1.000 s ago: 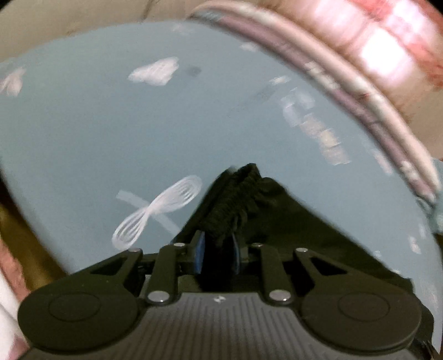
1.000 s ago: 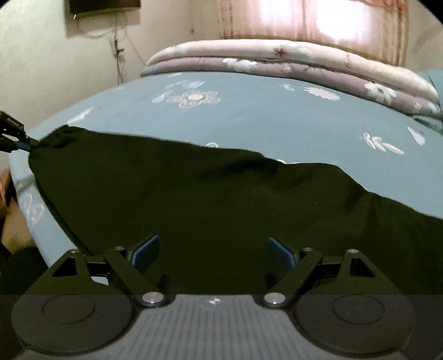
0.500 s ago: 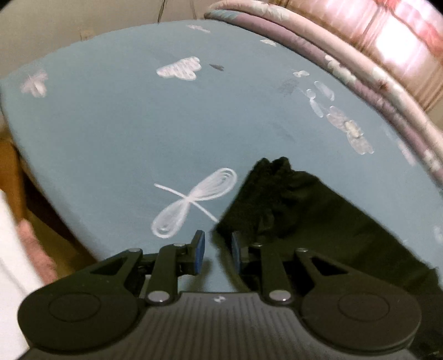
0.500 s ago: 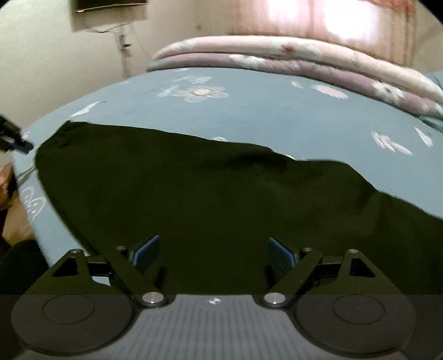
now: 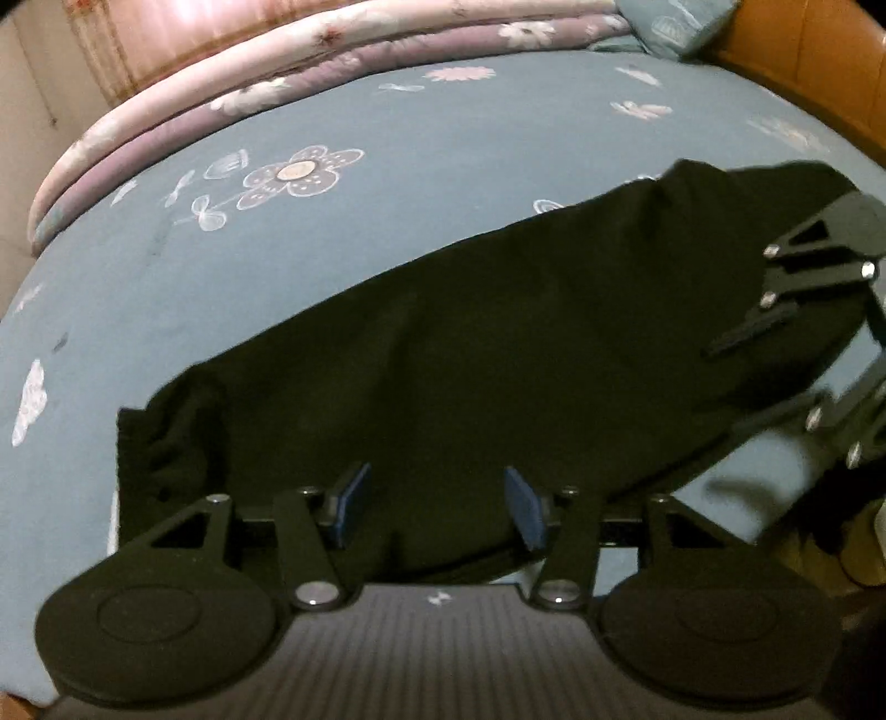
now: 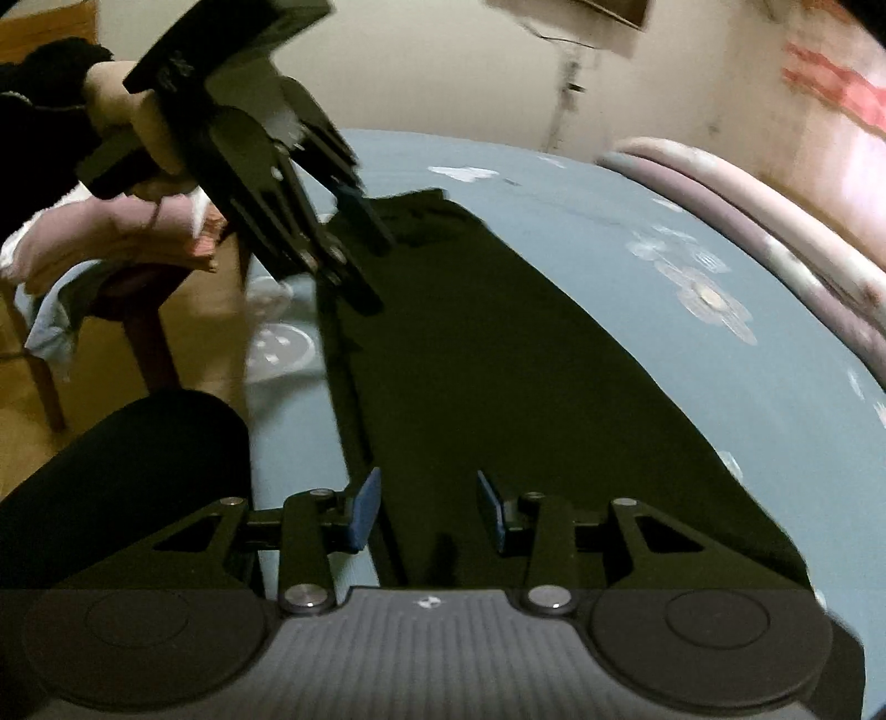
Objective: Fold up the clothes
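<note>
I am in a bedroom of a home. A bed fills most of my view, covered in a blue sheet printed with white flowers, with folded pink and purple quilts stacked along its far edge and a blue pillow at its far right corner by a wooden headboard. Beside the bed's near edge stands a wooden stool piled with folded clothes. Light comes through a pink curtain.

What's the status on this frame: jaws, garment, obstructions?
Left gripper jaws opening, right gripper jaws closing, neither gripping. Black garment flat on bed. Nothing in the way.
</note>
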